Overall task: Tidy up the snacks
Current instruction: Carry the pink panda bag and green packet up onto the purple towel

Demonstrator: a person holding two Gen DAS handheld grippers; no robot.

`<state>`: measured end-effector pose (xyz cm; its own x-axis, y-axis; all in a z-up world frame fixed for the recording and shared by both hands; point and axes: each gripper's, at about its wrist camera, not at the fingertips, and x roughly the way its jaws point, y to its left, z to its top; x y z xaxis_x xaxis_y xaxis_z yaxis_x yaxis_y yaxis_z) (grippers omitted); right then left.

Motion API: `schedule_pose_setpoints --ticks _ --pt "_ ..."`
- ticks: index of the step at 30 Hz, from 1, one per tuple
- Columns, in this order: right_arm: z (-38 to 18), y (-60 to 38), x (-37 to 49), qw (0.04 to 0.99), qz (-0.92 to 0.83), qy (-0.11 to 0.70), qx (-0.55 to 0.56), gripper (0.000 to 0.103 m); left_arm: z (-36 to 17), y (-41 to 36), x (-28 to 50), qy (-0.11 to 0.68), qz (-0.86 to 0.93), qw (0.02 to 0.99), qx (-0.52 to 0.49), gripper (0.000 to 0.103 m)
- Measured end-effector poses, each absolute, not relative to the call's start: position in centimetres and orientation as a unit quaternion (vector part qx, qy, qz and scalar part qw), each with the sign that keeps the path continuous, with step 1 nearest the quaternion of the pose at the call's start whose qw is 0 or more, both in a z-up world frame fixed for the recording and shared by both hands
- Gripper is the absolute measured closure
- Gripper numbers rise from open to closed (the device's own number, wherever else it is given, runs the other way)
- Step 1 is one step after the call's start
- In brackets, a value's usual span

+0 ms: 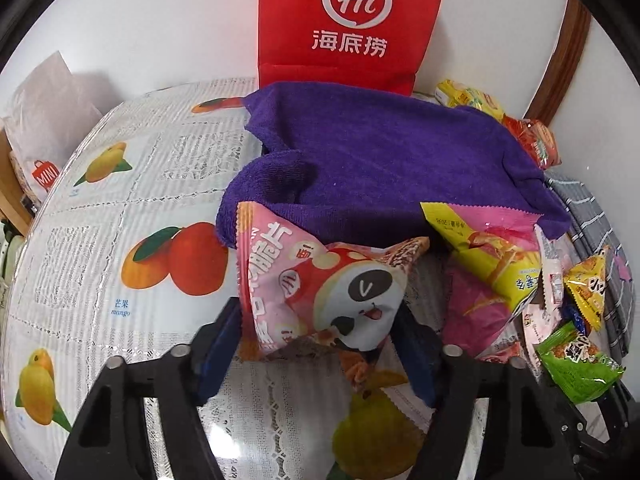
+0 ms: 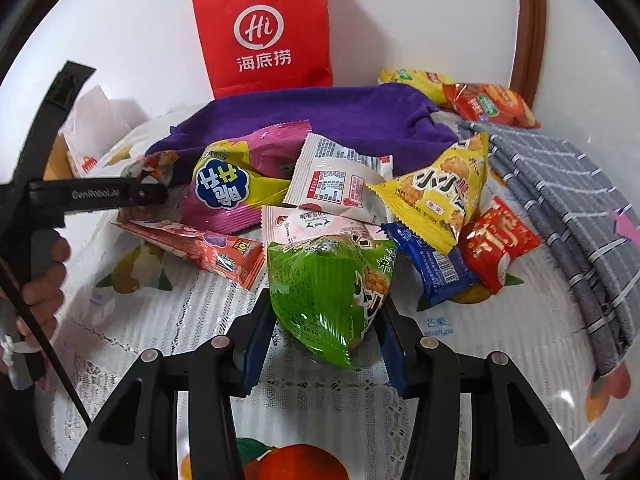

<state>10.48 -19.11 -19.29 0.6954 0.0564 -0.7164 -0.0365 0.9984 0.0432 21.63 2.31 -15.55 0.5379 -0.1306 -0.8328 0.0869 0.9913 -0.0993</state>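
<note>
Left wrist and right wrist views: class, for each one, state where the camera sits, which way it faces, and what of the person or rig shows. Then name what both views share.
Left wrist: on the left gripper, facing forward over the table to the wall; its fingers clamp the pink panda packet.
Right wrist: on the right gripper, facing likewise; its fingers clamp the green packet; the person's hand shows at left.
Shared: red paper bag, purple towel, the green packet.
</note>
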Motion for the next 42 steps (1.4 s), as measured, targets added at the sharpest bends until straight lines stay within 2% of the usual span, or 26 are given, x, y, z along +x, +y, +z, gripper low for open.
schedule_pose_setpoints --ticks 2,8,29,42 --pt "-19.0 -18.8 10.3 0.921 0.019 0.389 0.004 0.055 -15.2 2.5 21.4 0.477 -0.068 0.876 -0.028 0.044" --pt "-17.1 -17.9 9.2 0.926 0.014 0.378 0.006 0.056 -14.5 3.2 20.4 0.473 -0.080 0.876 -0.039 0.050" --pt "-11.8 -16.3 7.6 0.941 0.031 0.335 0.025 0.067 -8.6 5.3 16.8 0.438 -0.082 0.894 -0.047 0.051" --pt "-14.9 -17.5 8.4 0.923 0.022 0.383 0.036 0.071 -8.0 5.9 16.5 0.438 -0.079 0.893 -0.057 0.051"
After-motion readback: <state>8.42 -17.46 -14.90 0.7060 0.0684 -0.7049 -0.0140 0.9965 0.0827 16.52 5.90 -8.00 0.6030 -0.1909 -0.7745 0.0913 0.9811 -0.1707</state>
